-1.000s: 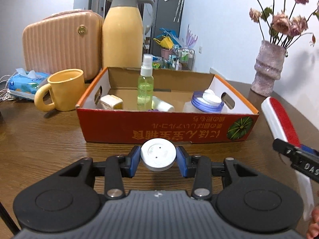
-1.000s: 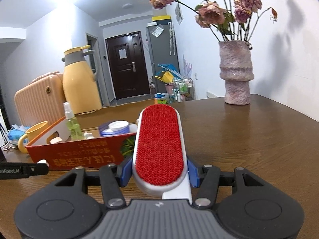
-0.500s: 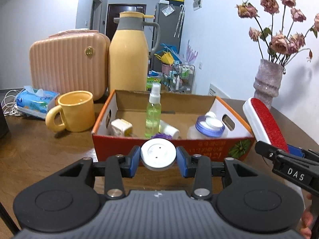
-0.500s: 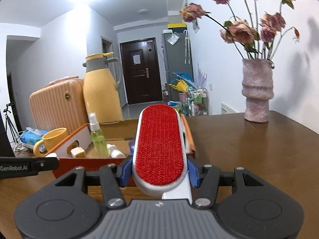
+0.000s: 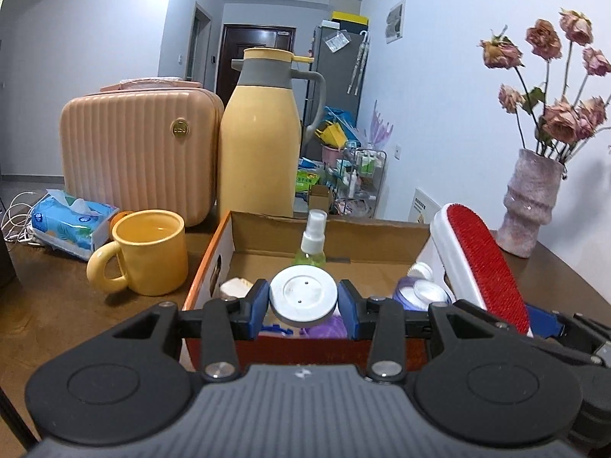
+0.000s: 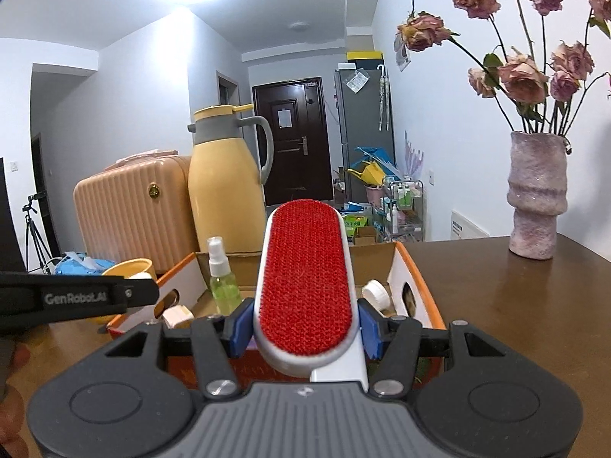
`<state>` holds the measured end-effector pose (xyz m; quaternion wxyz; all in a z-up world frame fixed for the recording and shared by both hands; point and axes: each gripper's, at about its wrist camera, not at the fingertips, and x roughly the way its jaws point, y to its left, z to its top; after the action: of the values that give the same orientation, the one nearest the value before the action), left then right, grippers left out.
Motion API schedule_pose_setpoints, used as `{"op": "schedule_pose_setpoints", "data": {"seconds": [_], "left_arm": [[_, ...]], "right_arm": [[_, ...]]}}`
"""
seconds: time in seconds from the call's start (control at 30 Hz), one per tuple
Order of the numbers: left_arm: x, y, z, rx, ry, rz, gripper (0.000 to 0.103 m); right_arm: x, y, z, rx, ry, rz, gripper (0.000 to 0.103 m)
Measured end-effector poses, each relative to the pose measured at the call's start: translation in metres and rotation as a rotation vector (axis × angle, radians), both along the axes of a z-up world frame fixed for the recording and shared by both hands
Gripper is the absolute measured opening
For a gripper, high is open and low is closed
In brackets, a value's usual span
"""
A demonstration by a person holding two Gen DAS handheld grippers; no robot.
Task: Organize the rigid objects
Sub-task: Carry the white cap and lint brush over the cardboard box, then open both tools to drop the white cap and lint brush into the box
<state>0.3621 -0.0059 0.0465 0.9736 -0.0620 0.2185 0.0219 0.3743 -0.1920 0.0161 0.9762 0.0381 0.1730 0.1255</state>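
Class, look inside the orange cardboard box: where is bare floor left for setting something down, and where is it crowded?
In the orange cardboard box, bare floor shows along the back wall, behind the green spray bottle. The near part is crowded: a white-capped jar right, a small cream container left, purple items in front.

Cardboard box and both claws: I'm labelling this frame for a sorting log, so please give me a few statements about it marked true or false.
1. The left claw grips a round white lid. True.
2. The right claw is empty. False: it grips a red lint brush.
3. A green spray bottle stands upright in the cardboard box. True.
4. The yellow mug sits inside the box. False: it stands on the table beside it.
5. The vase lies on its side. False: it stands upright.
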Motion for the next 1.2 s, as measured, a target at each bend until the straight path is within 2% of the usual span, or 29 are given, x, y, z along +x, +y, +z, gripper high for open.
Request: {"op": "schedule_pose_setpoints", "data": {"seconds": [0.3, 0.83, 1.2], "left_arm": [[0.037, 0.014, 0.001, -0.016, -0.001, 0.053, 0.040], [0.089, 0.022, -0.006, -0.019, 0.022, 0.094, 0.040], [0.122, 0.025, -0.015, 0.002, 0.061, 0.100, 0.040]], "right_arm": [[0.039, 0.007, 0.002, 0.059, 0.020, 0.003, 0.055], [0.098, 0.029, 0.000, 0.039, 0.092, 0.010, 0.055], [0.141, 0.035, -0.003, 0.031, 0.208, 0.023, 0.055]]}}
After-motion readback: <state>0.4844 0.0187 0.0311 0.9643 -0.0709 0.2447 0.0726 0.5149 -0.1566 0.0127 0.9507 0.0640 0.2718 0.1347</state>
